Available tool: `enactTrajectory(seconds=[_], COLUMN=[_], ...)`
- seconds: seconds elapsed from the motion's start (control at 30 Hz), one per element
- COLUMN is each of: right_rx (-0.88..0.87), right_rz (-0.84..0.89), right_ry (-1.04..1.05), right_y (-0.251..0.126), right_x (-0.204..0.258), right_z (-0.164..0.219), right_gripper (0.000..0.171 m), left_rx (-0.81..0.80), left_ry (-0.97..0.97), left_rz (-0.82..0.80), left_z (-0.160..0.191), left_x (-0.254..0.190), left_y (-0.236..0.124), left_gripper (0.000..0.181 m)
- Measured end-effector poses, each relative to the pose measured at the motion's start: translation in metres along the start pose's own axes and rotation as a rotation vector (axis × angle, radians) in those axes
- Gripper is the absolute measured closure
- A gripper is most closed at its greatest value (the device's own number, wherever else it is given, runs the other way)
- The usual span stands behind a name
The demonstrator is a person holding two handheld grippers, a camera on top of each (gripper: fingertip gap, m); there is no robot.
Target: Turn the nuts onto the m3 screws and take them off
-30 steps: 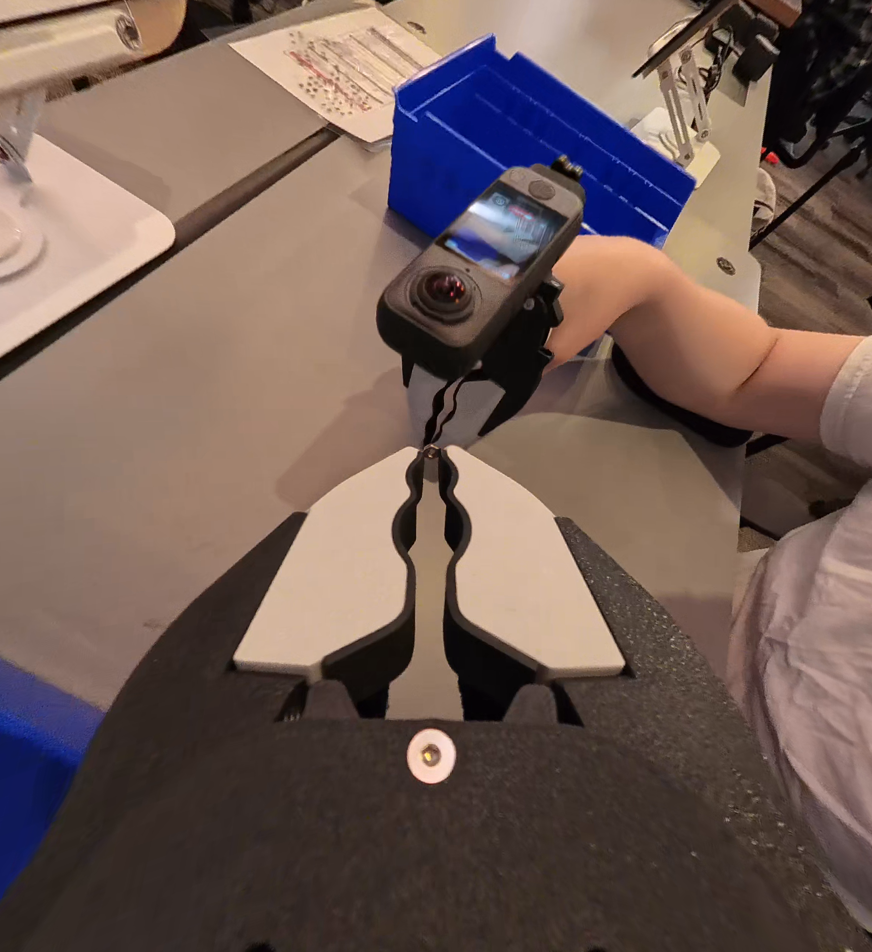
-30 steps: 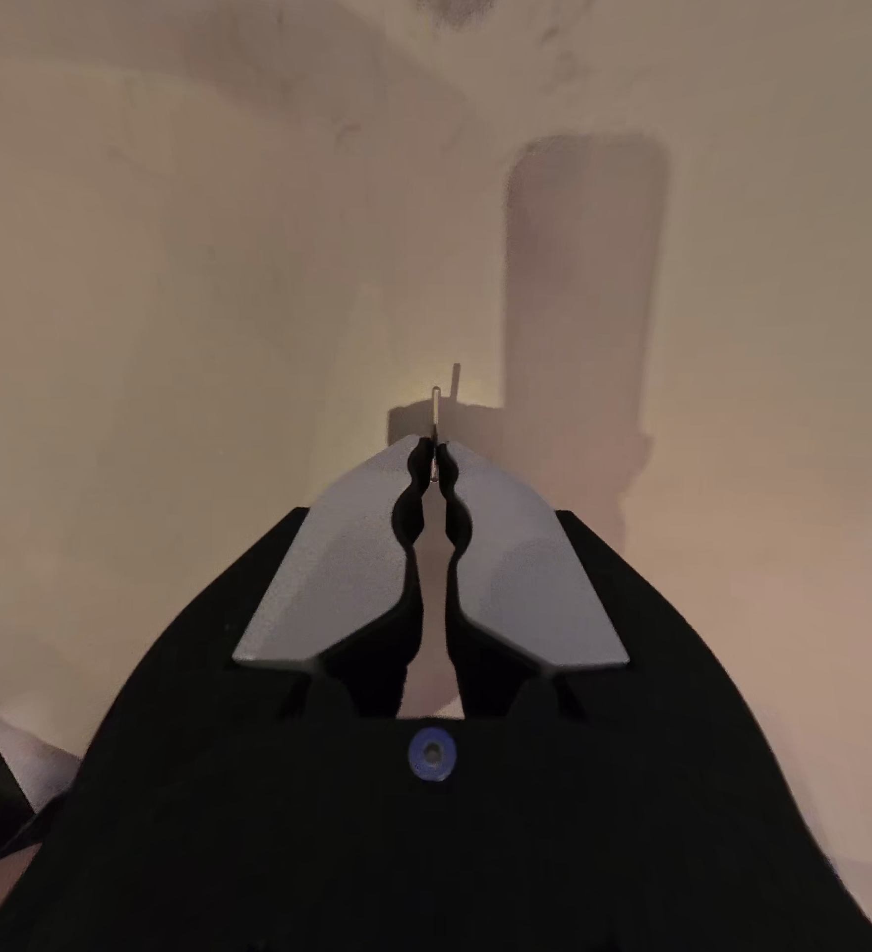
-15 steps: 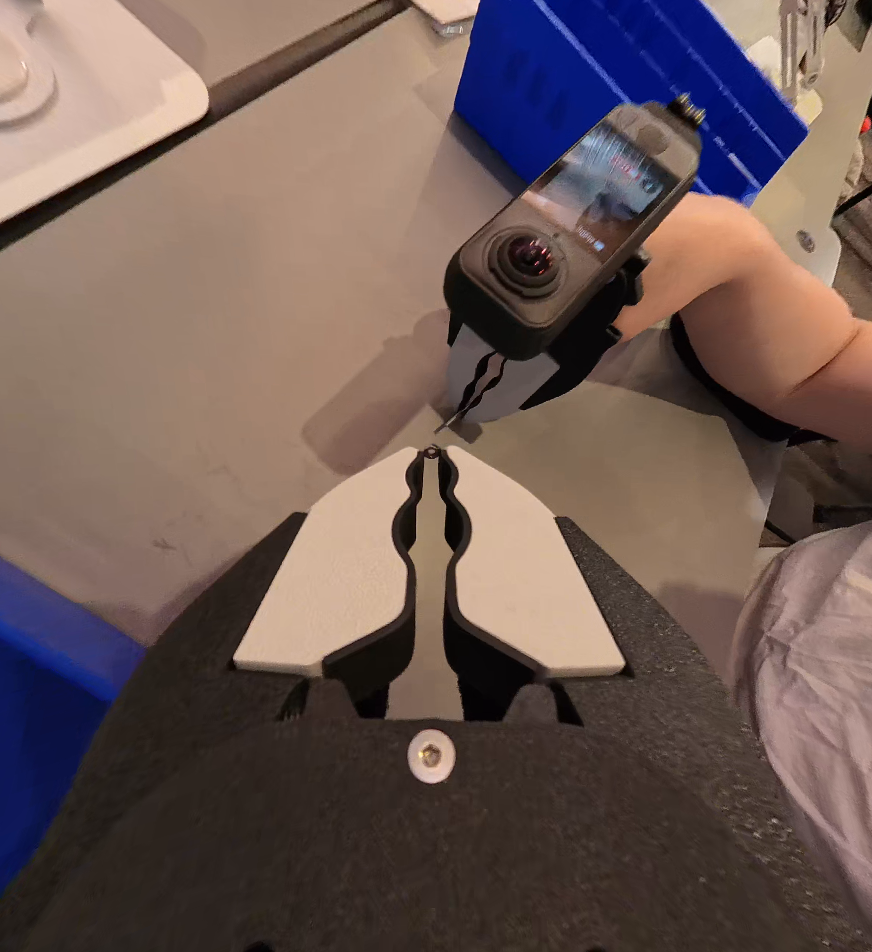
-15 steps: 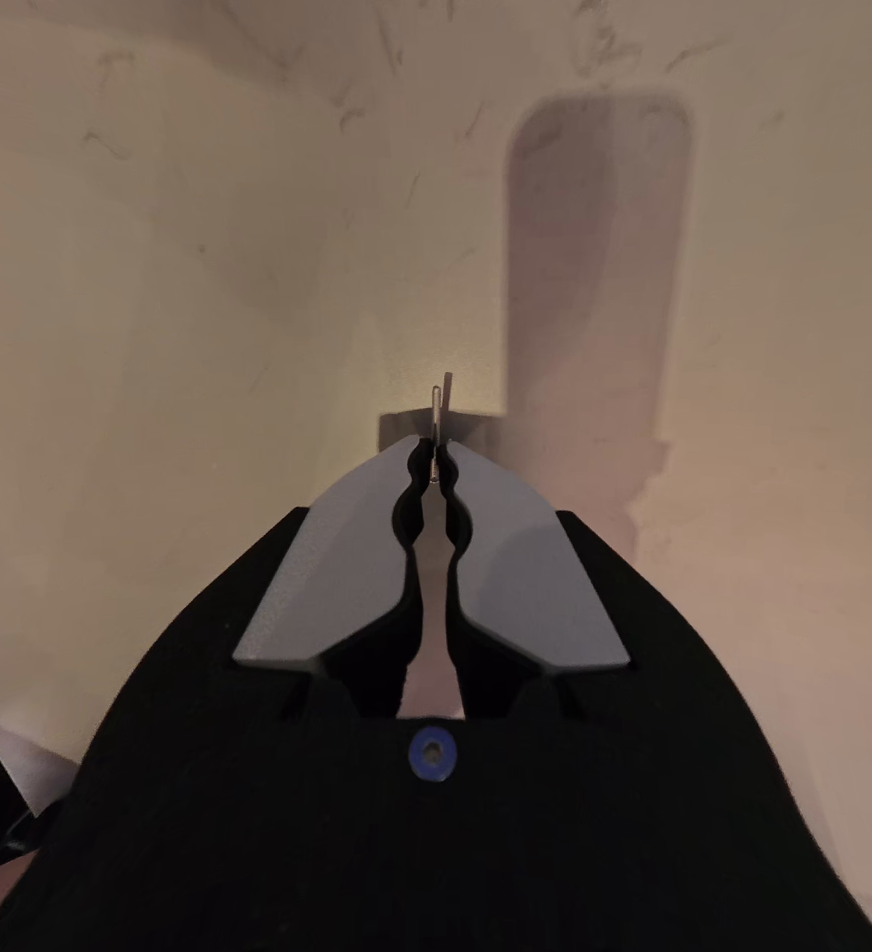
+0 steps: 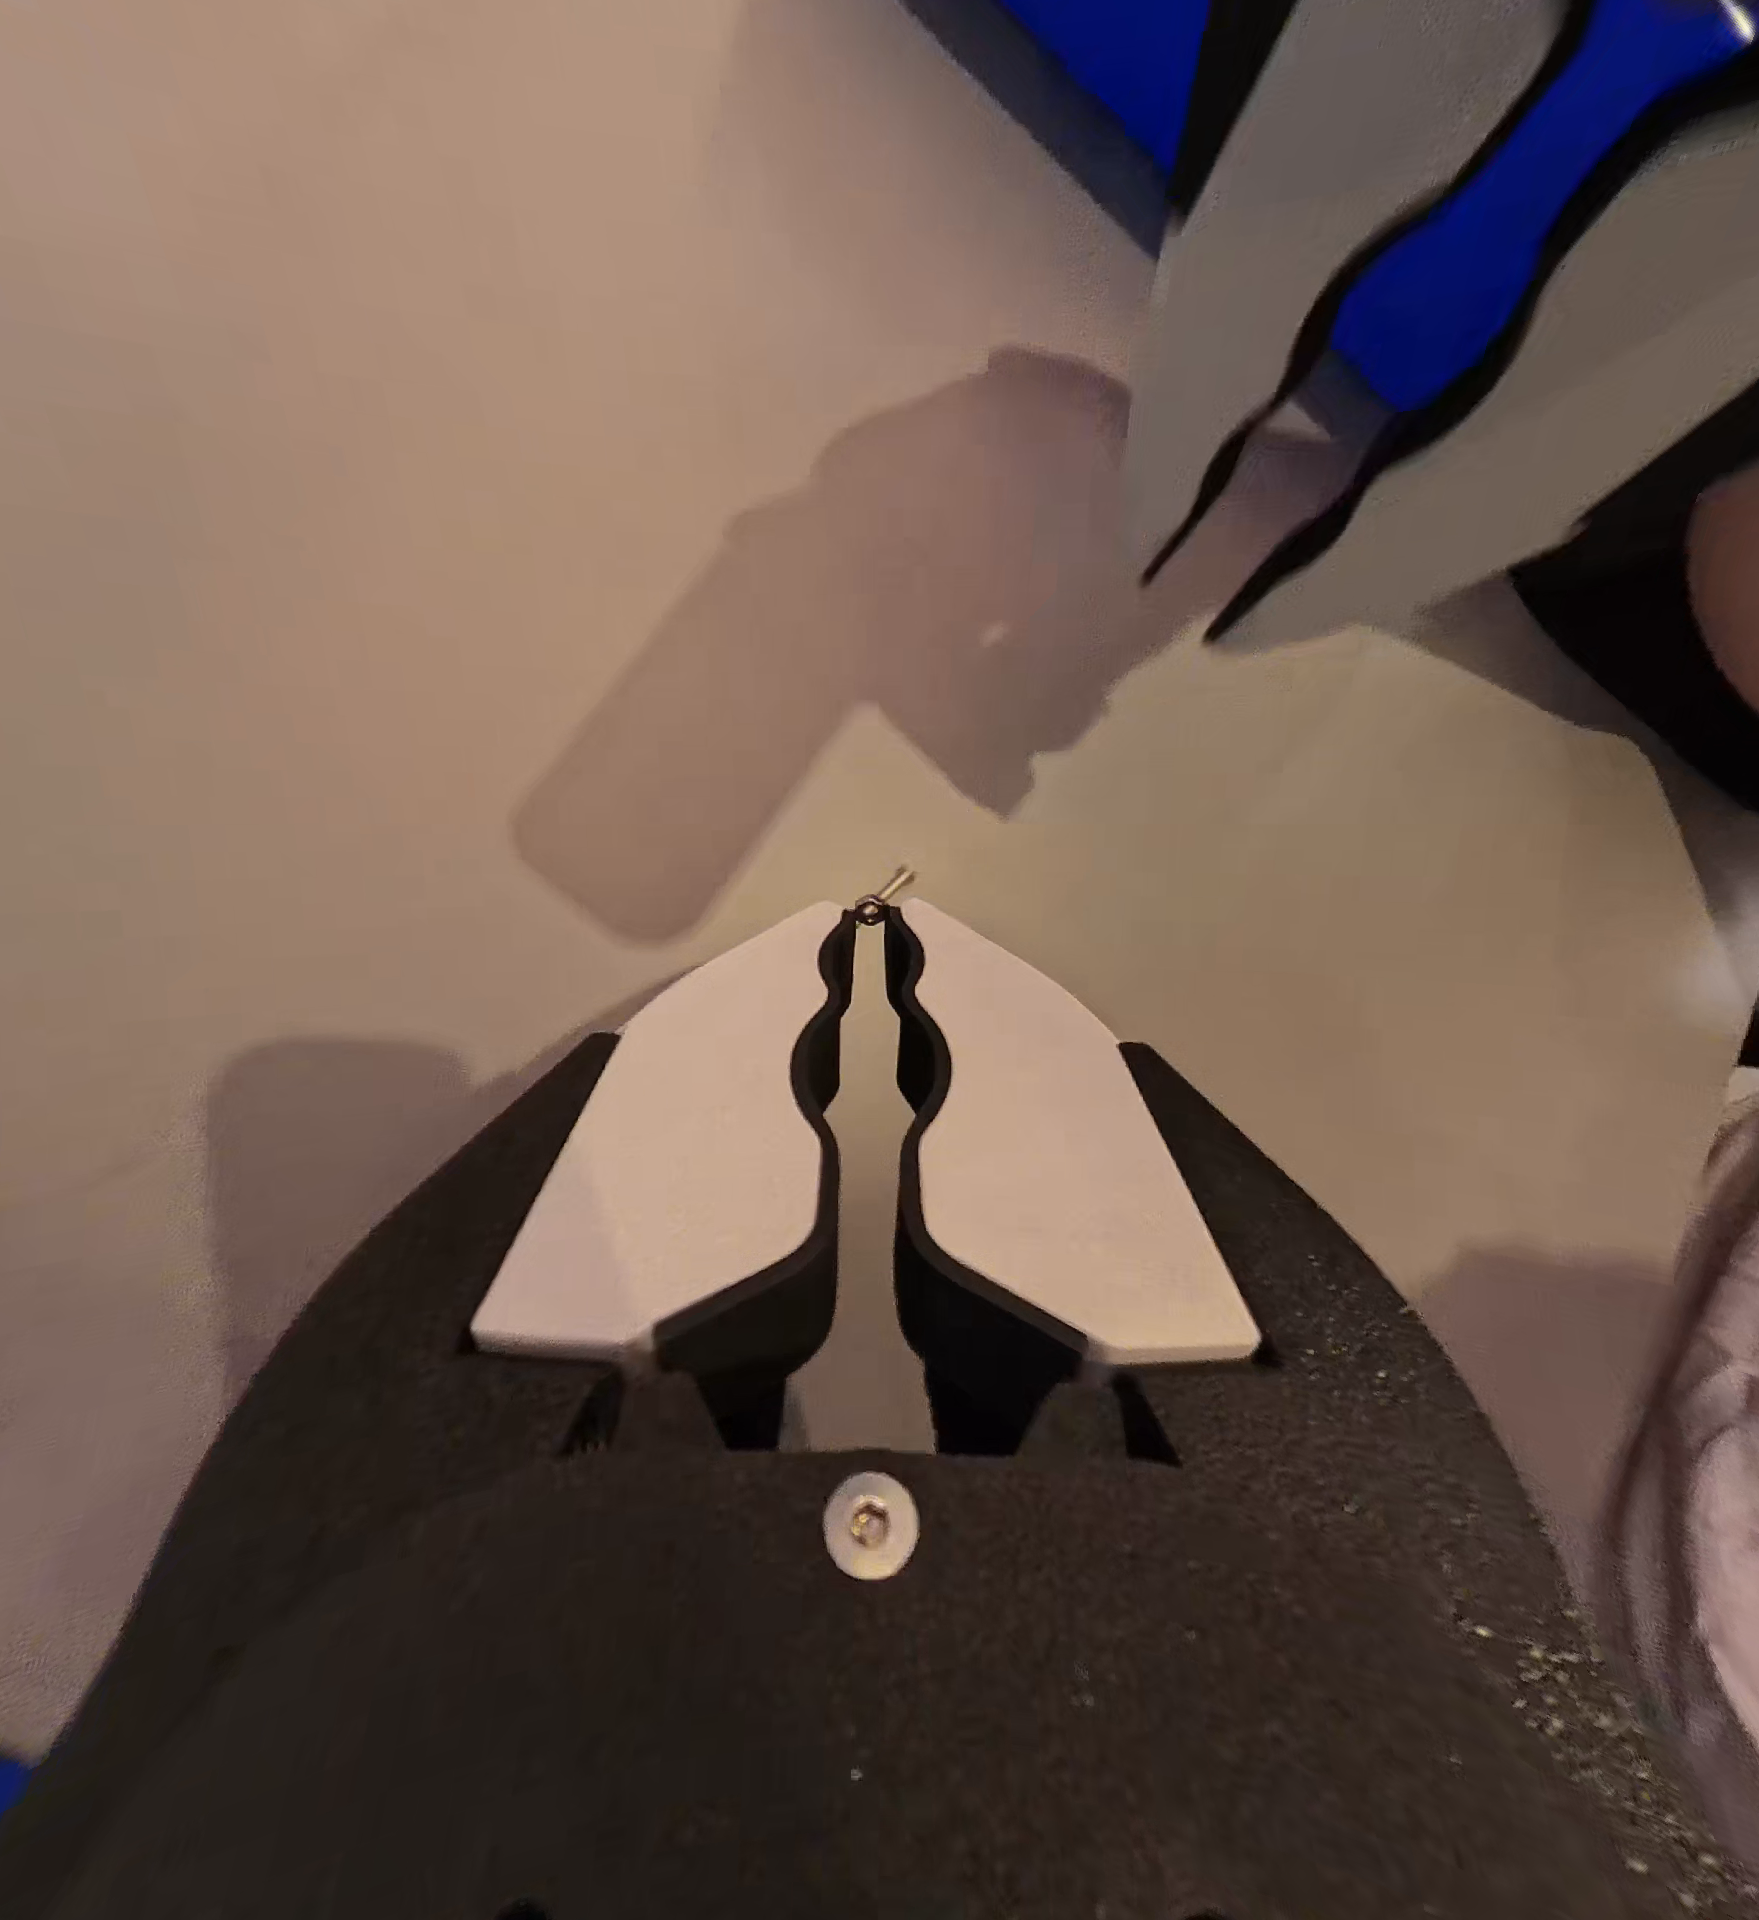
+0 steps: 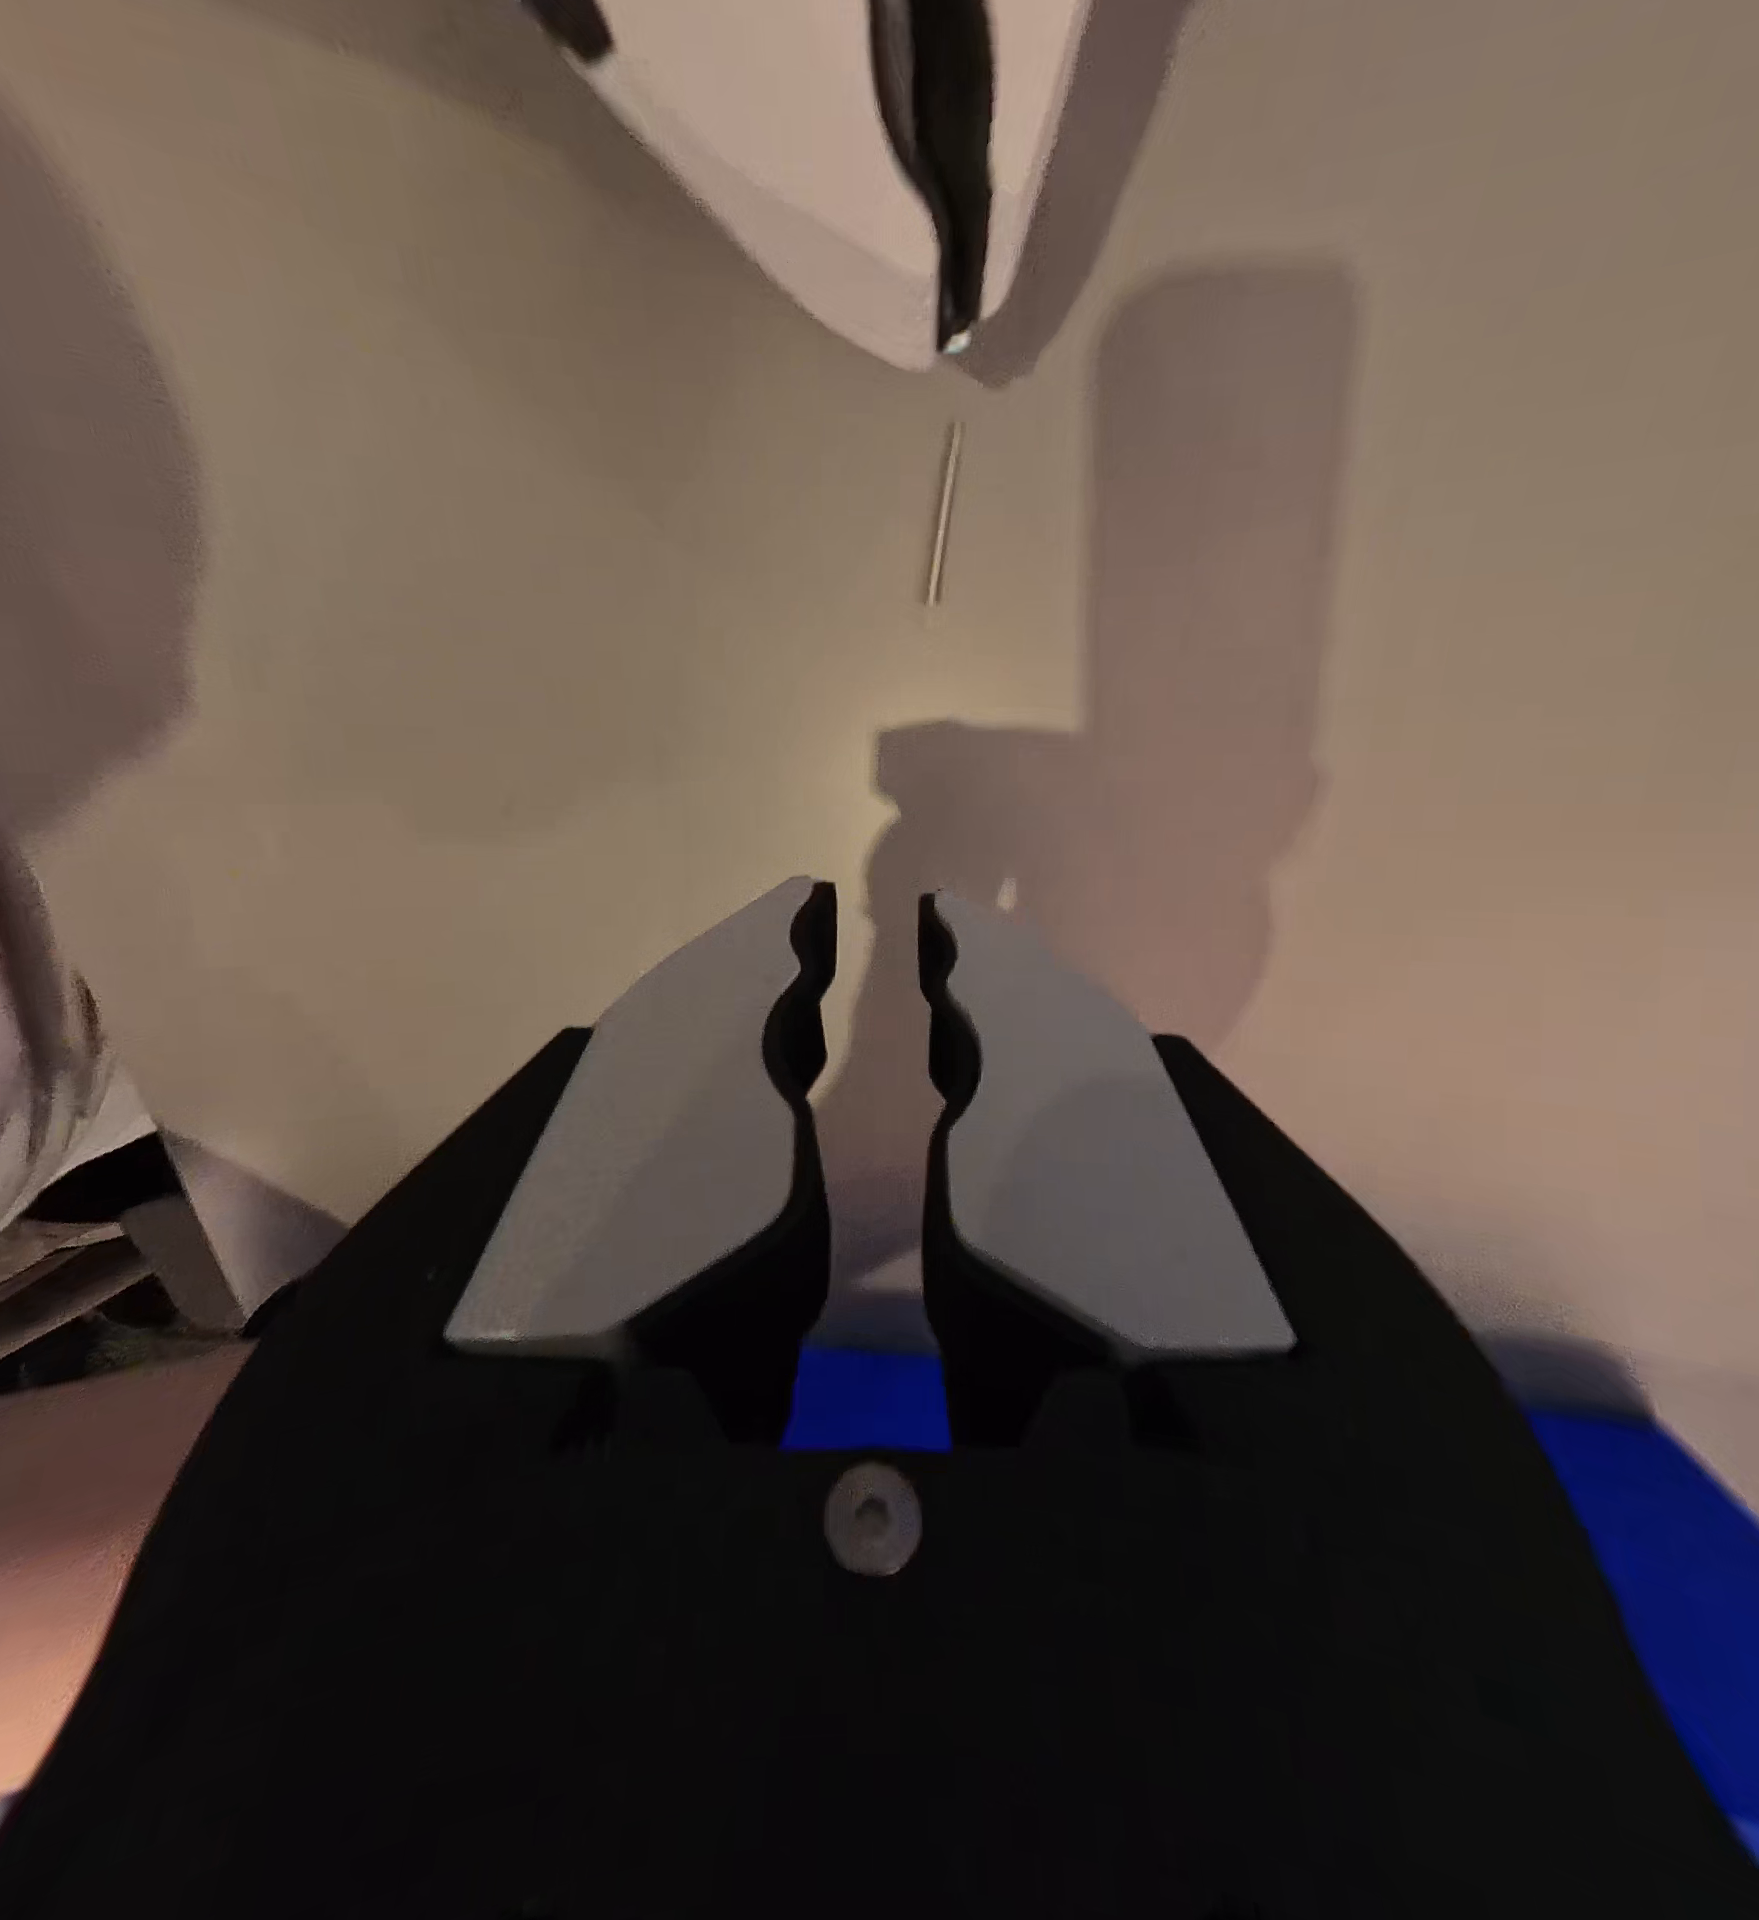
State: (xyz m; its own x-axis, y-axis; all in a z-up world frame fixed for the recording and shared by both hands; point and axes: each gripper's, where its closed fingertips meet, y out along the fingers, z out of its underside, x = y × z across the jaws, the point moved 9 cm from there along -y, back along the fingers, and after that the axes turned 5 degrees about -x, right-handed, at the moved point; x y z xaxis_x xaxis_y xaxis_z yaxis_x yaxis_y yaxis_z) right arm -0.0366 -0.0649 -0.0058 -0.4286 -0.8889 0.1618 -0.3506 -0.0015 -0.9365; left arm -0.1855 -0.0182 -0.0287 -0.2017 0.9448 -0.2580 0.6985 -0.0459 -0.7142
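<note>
**M3 screw (image 6: 941,511) let go by right gripper (image 6: 875,899); nut (image 5: 869,911) kept in left gripper (image 5: 871,918)**

Item 1, right gripper: jaws, closed on the screw half a second ago, are now parted by a clear gap, and nothing is held in them. They have been drawn back from the screw.

Item 2, screw: seen as a thin blurred streak against the bench (image 5: 335,520), between the two grippers and touched by neither. Whether it is at rest or falling cannot be told.

Item 3, left gripper: jaws all but closed, with the small nut pinched at the very tips.

Item 4, blue bin (image 6: 1706,1579): set at the bench edge, beside the right gripper.

Risks noted:
- Screw may roll or bounce away, since it is unrestrained on a smooth surface.
- Nut may be lost, since it is held only by a sliver of the tips; a slight relaxing or a knock would be enough.
- Re-grasp of the screw may be skewed because it is so thin, so cross-threading would be likely at the next mating.
</note>
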Motion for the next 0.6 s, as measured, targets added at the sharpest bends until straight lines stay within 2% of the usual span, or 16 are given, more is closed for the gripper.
enactTrajectory(seconds=[0.17,0.33,0.4,0.6], right_rx=[-0.034,-0.105,-0.128,-0.142], right_rz=[0.005,-0.001,0.011,0.005], right_ry=[-0.004,-0.012,0.007,0.017], right_y=[-0.037,-0.056,-0.06,-0.063], right_x=[0.019,0.021,0.018,0.013], right_z=[0.022,0.036,0.039,0.044], right_gripper=[0.157,0.157,0.157,0.157], left_rx=[0.115,0.291,0.342,0.418], left_ry=[0.21,0.365,0.361,0.354], left_rz=[0.02,-0.081,-0.112,-0.053], left_z=[0.003,0.013,0.014,0.011], left_x=[-0.031,-0.048,-0.052,-0.062], left_y=[0.038,0.064,0.067,0.073], left_gripper=[0.177,0.176,0.177,0.177])
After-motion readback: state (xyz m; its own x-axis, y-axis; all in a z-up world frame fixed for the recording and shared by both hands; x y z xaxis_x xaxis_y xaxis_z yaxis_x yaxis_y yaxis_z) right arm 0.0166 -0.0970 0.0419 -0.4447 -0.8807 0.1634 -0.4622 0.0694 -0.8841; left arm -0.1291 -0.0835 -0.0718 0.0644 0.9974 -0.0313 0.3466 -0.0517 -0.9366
